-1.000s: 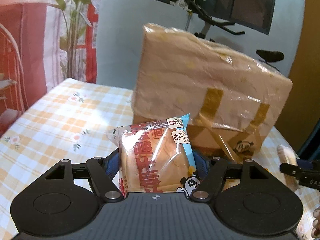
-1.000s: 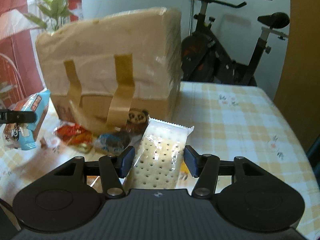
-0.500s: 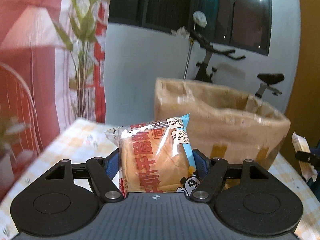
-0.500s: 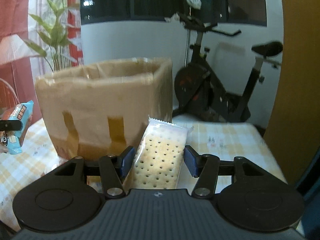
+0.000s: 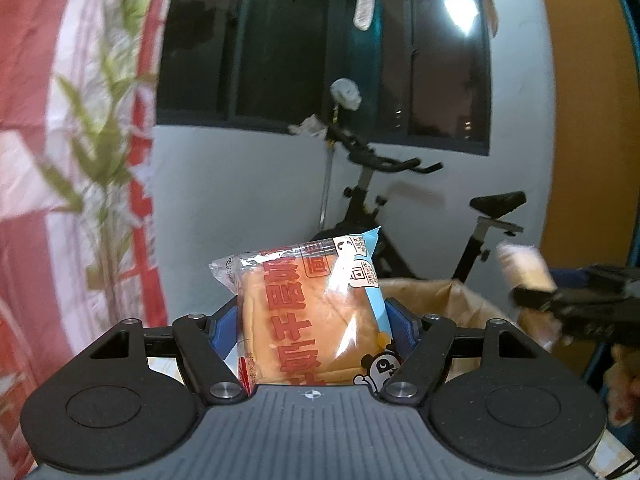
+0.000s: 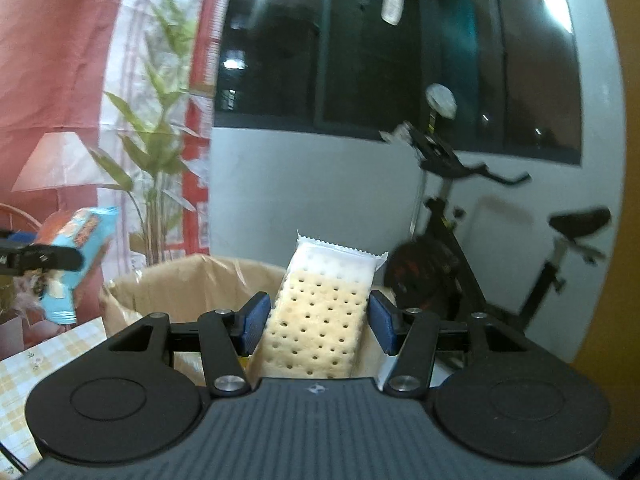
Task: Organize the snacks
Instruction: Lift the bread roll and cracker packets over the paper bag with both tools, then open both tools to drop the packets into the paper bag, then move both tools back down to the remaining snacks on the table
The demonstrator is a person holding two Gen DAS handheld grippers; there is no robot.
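We've lifted both snacks above the box (image 6: 192, 280) rim now: left gripper (image 5: 312, 320) clamped on the bread pack (image 5: 308, 316), right gripper (image 6: 316, 320) clamped on the crackers (image 6: 320, 320). Dropping them in looks next.

A white wall (image 6: 300, 184) carries a dark window (image 5: 280, 40) showing reflected light. A black exercise bike (image 6: 472, 248) stands below it, a leafy plant (image 6: 156, 148) beside red-and-white curtains (image 5: 48, 120), an orange wall (image 5: 580, 120) rightward.

Open box top (image 6: 188, 276); exercise bike (image 6: 460, 264) behind
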